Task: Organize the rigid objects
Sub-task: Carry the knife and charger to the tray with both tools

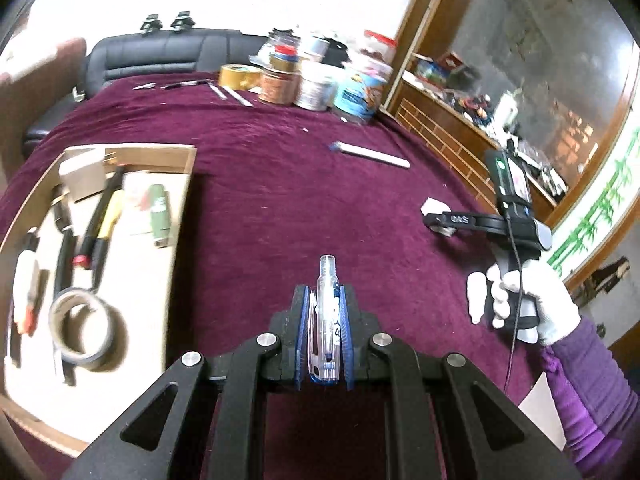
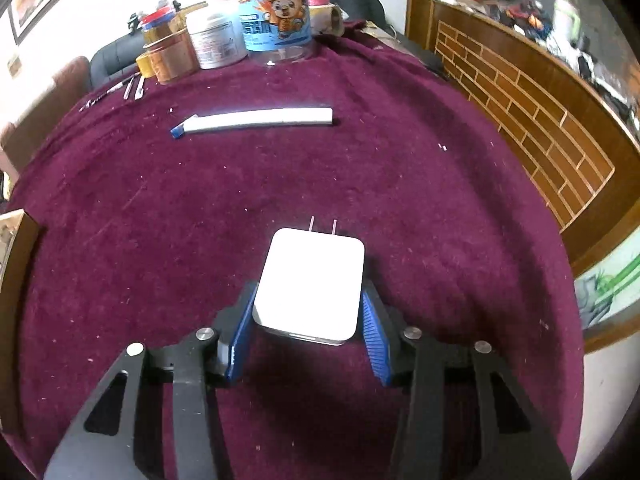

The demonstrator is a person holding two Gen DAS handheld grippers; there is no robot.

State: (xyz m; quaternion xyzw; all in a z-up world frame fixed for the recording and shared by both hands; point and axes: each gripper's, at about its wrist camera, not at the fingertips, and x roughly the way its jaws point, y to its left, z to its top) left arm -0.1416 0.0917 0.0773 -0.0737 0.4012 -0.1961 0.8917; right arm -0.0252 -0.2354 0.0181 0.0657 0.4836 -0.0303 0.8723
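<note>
Maroon cloth (image 2: 280, 176) over table; cardboard tray (image 1: 182, 208) left; jars (image 2: 224, 40) rear.

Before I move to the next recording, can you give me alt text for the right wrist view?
The right claw grips a white charger by its sides, its two prongs pointing away, above a dark red cloth. Farther off lie a white stick with a blue tip and a cluster of jars at the far edge.
</note>
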